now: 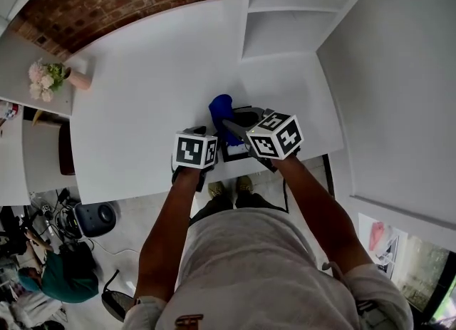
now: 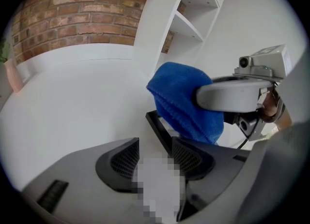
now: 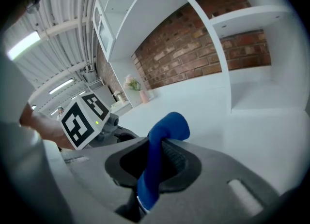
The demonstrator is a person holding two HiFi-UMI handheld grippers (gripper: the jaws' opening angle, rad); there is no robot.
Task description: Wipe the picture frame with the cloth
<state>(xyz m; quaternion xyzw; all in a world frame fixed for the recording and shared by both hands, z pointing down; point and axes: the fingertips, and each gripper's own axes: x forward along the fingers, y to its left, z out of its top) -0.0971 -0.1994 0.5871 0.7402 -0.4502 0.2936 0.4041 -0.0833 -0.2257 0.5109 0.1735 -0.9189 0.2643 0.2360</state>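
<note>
- Head view. One white table (image 1: 157,86), with two grippers at its 6 o'clock edge, each topped by one marker cube.
- Left gripper (image 1: 197,152): its fingertips are hidden under its cube here.
- Right gripper (image 1: 229,127) reaches toward 10 o'clock and carries one blue cloth (image 1: 220,109).
- One black picture frame (image 1: 235,152) sits between the two cubes at the table's near edge. The cloth lies at its 12 o'clock. From here I cannot tell whether they touch.
- One vase of pink flowers (image 1: 48,79) is well apart, at 9 o'clock on a side surface. One white shelf unit (image 1: 285,15) is at 1 o'clock.

- Left gripper view. The left gripper (image 2: 157,154) has its jaws closed on the picture frame (image 2: 159,130). The frame's dark edge runs up between the two ribbed pads (image 2: 127,159), and its face is covered by mosaic.
- The cloth (image 2: 186,103) hangs bunched at 1 o'clock of the frame corner, just beside it. The right gripper (image 2: 232,95) enters from 3 o'clock.

- Right gripper view. The right gripper (image 3: 152,164) has its jaws pinched on the cloth (image 3: 163,143), one folded strip standing upright between them.
- The left gripper's cube (image 3: 81,119) shows at 9 o'clock.
- The one vase of flowers (image 3: 133,85) stands far off at 11 o'clock, before the brick wall (image 3: 193,58).
</note>
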